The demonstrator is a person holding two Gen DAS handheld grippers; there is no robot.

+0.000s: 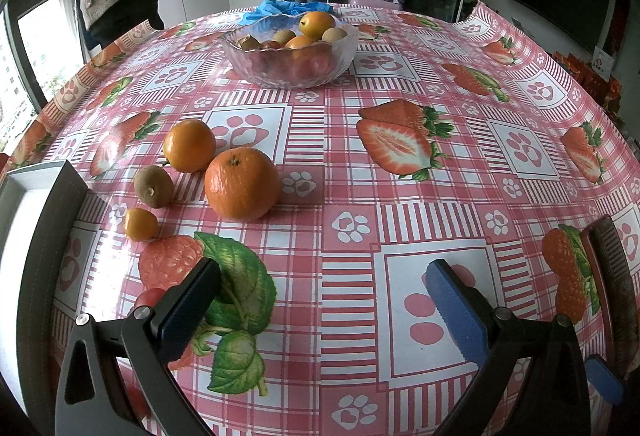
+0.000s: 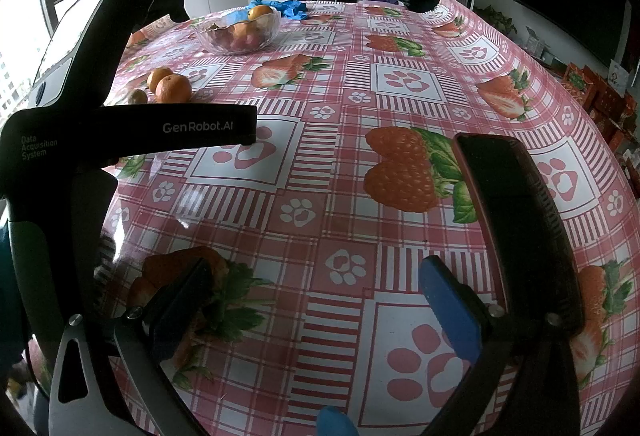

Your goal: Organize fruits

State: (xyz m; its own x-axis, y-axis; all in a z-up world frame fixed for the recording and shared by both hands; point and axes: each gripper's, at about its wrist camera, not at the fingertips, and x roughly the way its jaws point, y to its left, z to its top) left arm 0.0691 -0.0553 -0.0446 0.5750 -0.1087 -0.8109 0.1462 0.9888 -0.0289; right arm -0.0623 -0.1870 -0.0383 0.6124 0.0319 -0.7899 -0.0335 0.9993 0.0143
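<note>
The left gripper [image 1: 322, 286] hovers above the desk [image 1: 400, 172], its jaws spread wide apart with nothing between them. The right gripper [image 2: 316, 290] likewise hangs over the desk, jaws wide apart and empty. The desk carries a pink checked cloth printed with strawberries and paw marks. In the left wrist view, a group of loose fruit lies ahead and to the left of the left gripper: a large orange [image 1: 242, 183], a smaller orange [image 1: 189, 145] just behind it and touching or nearly touching it, a kiwi [image 1: 153, 187] just to the left of the large orange, and a small kumquat [image 1: 140, 223] near the kiwi on the side closer to the camera. A small red fruit [image 1: 149, 298] shows partly behind the left finger of the left gripper; its kind cannot be told. A glass bowl [image 1: 256, 70] stands farther back near the middle of the desk, well apart from the loose group, and holds several oranges, kiwis and red fruits. A blue glove [image 1: 286, 7] lies just behind the bowl. A white tray [image 1: 24, 178] sits at the left edge of the desk. In the right wrist view, the body of the left gripper crosses the left side, and the loose oranges appear beyond it.
</note>
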